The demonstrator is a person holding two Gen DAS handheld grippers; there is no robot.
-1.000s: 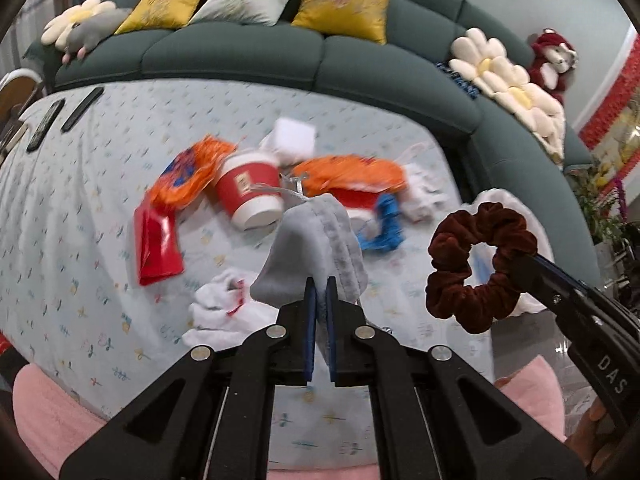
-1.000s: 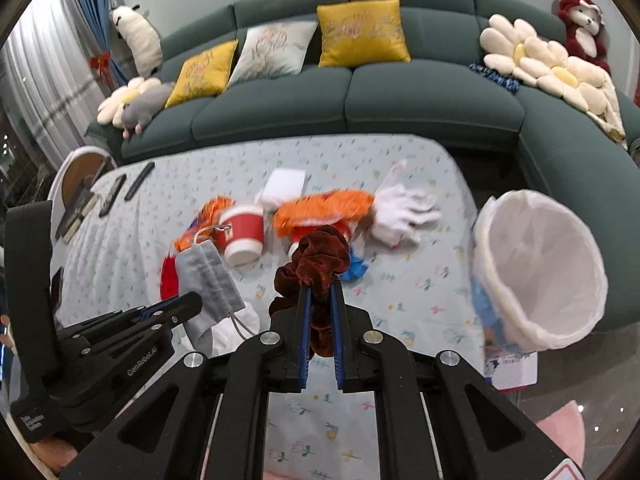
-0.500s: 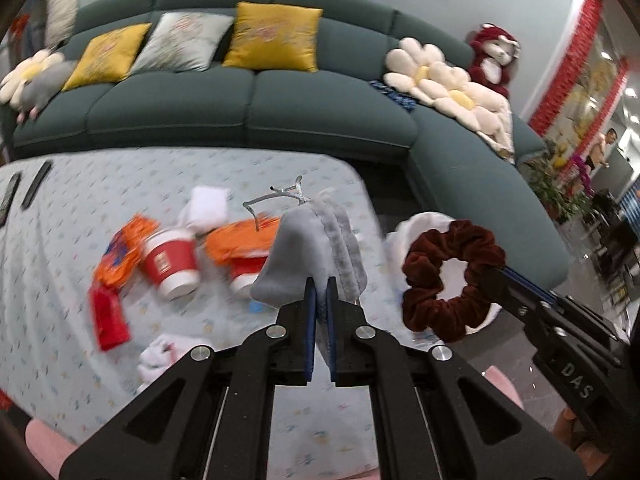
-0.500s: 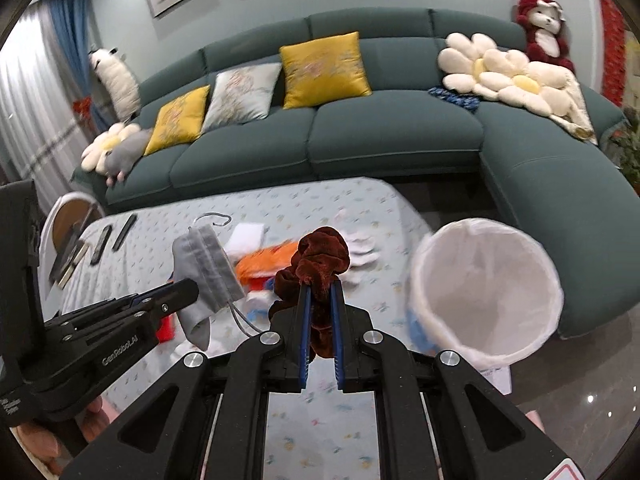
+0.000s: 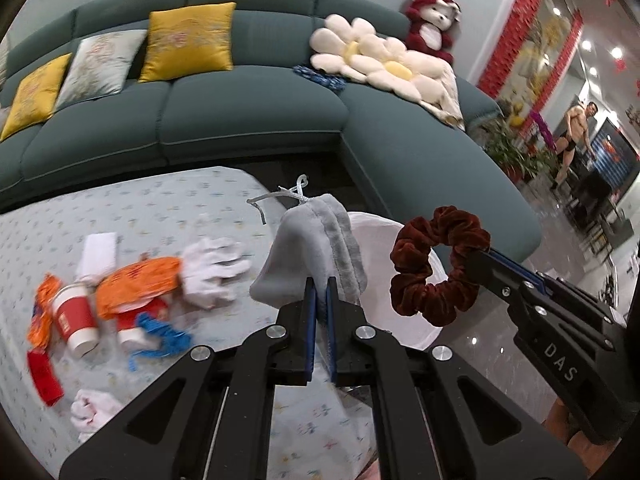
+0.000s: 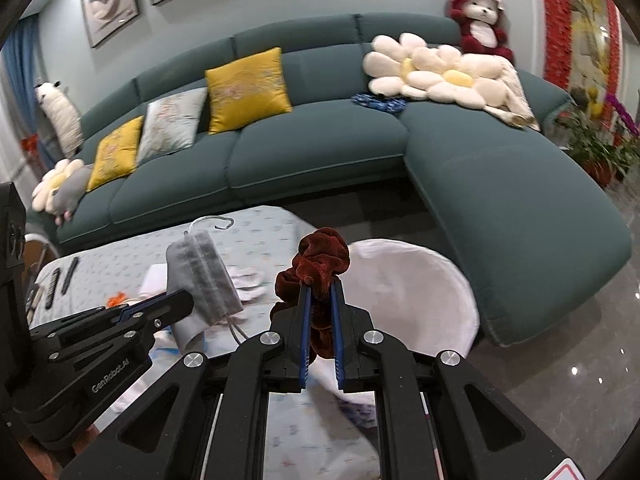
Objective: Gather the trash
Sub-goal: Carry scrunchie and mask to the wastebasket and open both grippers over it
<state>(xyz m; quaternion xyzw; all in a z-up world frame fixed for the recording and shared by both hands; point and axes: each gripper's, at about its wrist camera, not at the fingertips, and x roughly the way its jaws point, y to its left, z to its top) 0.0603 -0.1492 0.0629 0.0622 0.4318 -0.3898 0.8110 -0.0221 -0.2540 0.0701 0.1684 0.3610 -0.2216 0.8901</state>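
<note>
My left gripper (image 5: 320, 284) is shut on a grey face mask (image 5: 308, 252) and holds it in the air near the table's right end; the mask also shows in the right wrist view (image 6: 204, 276). My right gripper (image 6: 319, 292) is shut on a dark red velvet scrunchie (image 6: 316, 268), which also shows in the left wrist view (image 5: 436, 264). Both are held close to the white-lined bin (image 6: 412, 292) beside the table; in the left wrist view the bin (image 5: 380, 248) sits behind the mask and scrunchie.
On the patterned table (image 5: 160, 216) lie a white glove (image 5: 212, 268), an orange wrapper (image 5: 136, 284), a red paper cup (image 5: 74, 320), blue string (image 5: 164, 336), a red packet (image 5: 44, 372) and crumpled white tissue (image 5: 92, 408). A teal sofa (image 6: 320, 144) curves behind. Remotes (image 6: 60, 280) lie far left.
Both grippers have swung right, away from the table's middle toward the bin, carrying the mask and the scrunchie. The table litter has slid left in view.
</note>
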